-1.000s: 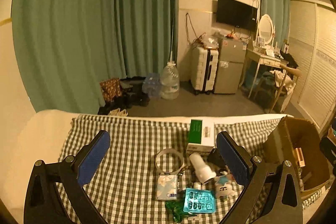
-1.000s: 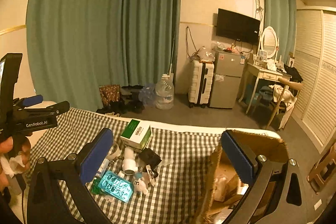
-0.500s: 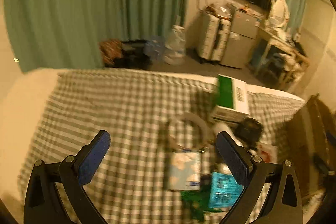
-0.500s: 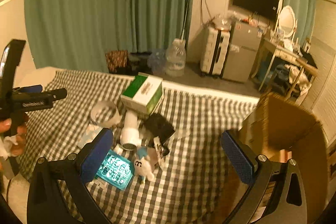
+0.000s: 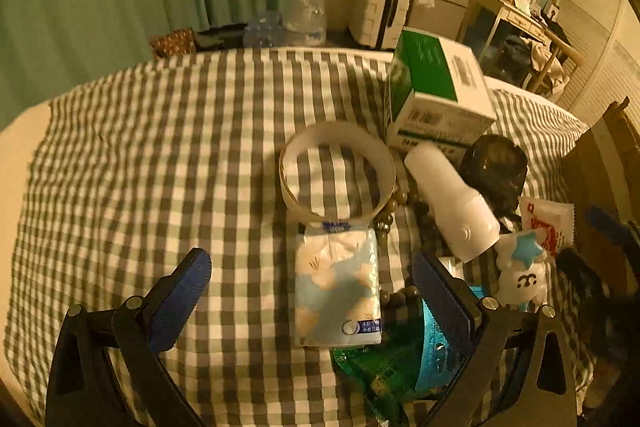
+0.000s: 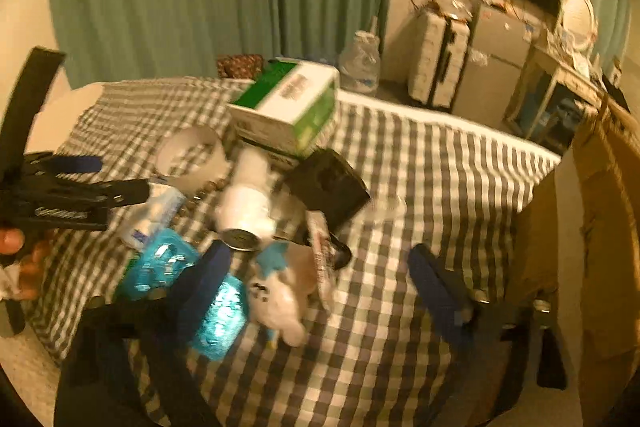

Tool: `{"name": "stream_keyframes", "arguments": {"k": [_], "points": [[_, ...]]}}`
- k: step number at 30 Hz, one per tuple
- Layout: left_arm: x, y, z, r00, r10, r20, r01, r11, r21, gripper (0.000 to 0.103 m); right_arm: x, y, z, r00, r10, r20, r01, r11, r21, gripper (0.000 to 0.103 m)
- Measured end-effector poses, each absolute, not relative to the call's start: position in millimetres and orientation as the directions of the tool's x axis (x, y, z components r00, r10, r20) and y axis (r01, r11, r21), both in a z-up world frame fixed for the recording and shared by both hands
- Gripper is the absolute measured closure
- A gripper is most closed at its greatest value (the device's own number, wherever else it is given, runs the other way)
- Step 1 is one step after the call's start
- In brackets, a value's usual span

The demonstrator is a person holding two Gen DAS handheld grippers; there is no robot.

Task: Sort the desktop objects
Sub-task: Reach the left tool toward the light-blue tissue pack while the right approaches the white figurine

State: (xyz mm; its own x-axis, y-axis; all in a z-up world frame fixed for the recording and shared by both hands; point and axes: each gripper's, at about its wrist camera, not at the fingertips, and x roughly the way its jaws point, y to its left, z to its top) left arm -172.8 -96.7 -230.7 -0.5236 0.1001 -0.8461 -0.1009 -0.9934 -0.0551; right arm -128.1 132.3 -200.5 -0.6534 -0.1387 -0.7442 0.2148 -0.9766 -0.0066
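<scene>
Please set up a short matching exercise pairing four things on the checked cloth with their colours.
Things:
1. box
2. tissue pack
3. bottle
4. pouch

Colours:
a. plain white
b. black
c. green and white
d. pale blue with cream flowers

Pairs: 1-c, 2-d, 3-a, 4-b

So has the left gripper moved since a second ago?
Yes. The left gripper has come down and tipped toward the checked cloth: the curtains filled its view before, and now the tissue pack lies between its open fingers.
</scene>
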Motion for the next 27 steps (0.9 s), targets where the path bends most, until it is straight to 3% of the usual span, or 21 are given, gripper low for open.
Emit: {"name": "stream_keyframes", "arguments": {"k": [2,9,11,13,14,16,20,27], "points": [[-174.2,-97.7,-238.7,-0.500,0.098,-0.860,-0.095,-0.994,-0.058,0.004,-133.7,137.4,-207.1,-0.637,-0.139,-0.758,0.201,-0.980,0.011,0.042],[-181.3,-91.7,-265.7,-0.423,0.100,-0.901,-0.106,-0.993,-0.061,0.019,-141.5,145.6,-214.6,-0.630,-0.138,-0.764,0.182,-0.983,0.028,0.044],[-182.4,-92.5,-271.4,-0.404,0.122,-0.907,-0.106,-0.991,-0.086,0.020,-142.0,144.6,-216.0,-0.629,-0.155,-0.762,0.193,-0.980,0.041,0.050],[-181.9,-93.1,-272.4,-0.402,0.141,-0.904,-0.108,-0.988,-0.107,0.025,-142.4,141.9,-216.0,-0.629,-0.169,-0.759,0.206,-0.977,0.047,0.067],[-181.5,-92.9,-271.7,-0.404,0.149,-0.902,-0.110,-0.987,-0.114,0.029,-142.1,140.2,-215.8,-0.630,-0.169,-0.758,0.210,-0.977,0.043,0.070],[-180.5,-92.5,-270.0,-0.406,0.171,-0.898,-0.115,-0.984,-0.136,0.048,-141.7,138.6,-215.4,-0.627,-0.181,-0.757,0.220,-0.974,0.051,0.080],[-177.0,-92.4,-267.5,-0.406,0.178,-0.896,-0.119,-0.983,-0.141,0.050,-138.7,138.0,-214.9,-0.630,-0.197,-0.752,0.215,-0.974,0.075,0.099],[-183.2,-99.1,-252.5,-0.436,0.152,-0.887,-0.113,-0.987,-0.114,0.050,-132.0,139.3,-210.4,-0.638,-0.220,-0.738,0.215,-0.971,0.104,0.099]]}}
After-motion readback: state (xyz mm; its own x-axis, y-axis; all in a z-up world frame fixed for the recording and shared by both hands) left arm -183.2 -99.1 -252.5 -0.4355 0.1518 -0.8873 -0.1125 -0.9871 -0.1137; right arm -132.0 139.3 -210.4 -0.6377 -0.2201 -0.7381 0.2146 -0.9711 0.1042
